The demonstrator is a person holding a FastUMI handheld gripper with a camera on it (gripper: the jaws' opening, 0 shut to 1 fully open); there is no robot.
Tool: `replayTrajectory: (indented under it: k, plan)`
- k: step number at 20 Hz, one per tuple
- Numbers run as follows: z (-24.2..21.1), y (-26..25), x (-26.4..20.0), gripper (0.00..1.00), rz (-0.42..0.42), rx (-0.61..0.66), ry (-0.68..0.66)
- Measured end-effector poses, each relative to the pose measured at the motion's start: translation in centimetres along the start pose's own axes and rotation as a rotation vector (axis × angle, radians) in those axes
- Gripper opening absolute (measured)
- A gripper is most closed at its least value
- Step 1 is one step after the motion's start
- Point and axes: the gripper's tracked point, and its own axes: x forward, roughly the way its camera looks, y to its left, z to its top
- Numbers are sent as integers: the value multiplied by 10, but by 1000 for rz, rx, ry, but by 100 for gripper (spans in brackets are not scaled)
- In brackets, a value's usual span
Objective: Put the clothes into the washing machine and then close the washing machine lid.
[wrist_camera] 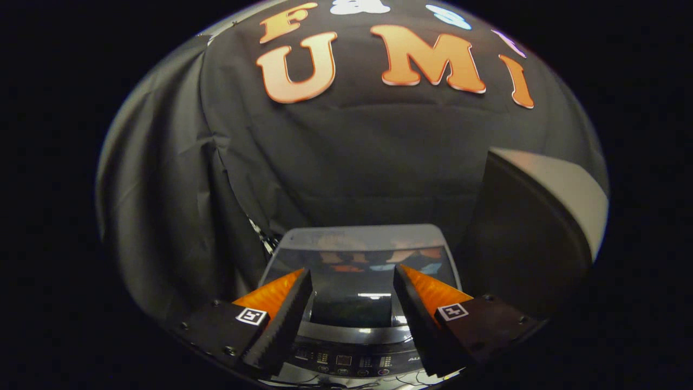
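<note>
Black cloth is hanging all round the booth as its wall, and against it the scene is running near to far. Nearest, the claw [352, 287] is hovering with its fingers spread wide apart and nothing between them; it is gripping nothing. Just below and between the fingers, the washing machine's control panel [346, 362] is showing its row of small buttons. Just beyond that, the washing machine lid [360, 254] is lying flat and glossy, seemingly shut already, and mirroring the wall above. Farther off to the right, a dark object with a pale rim [541, 216] is standing close by the machine; I cannot tell what it is. I am seeing no clothes anywhere, so whether they are already inside the drum is something I cannot tell.

The risk from here, as I judge it: if the clothes are not in, the shut lid is blocking the job. Coming down with open fingers could also be knocking the panel buttons or skidding off the slick lid.
</note>
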Motion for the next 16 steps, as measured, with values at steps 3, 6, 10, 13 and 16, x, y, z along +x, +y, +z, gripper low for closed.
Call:
replayTrajectory:
  k: [3,6,10,13,16]
  plan:
    - [50,-15,-58,99,6,13,-126]
    - [87,-42,-118,98,-33,25,-229]
    - [119,-104,-197,98,-47,35,-339]
    - [138,-161,-265,98,-58,-13,-400]
    - [146,-217,-331,98,-75,-65,-446]
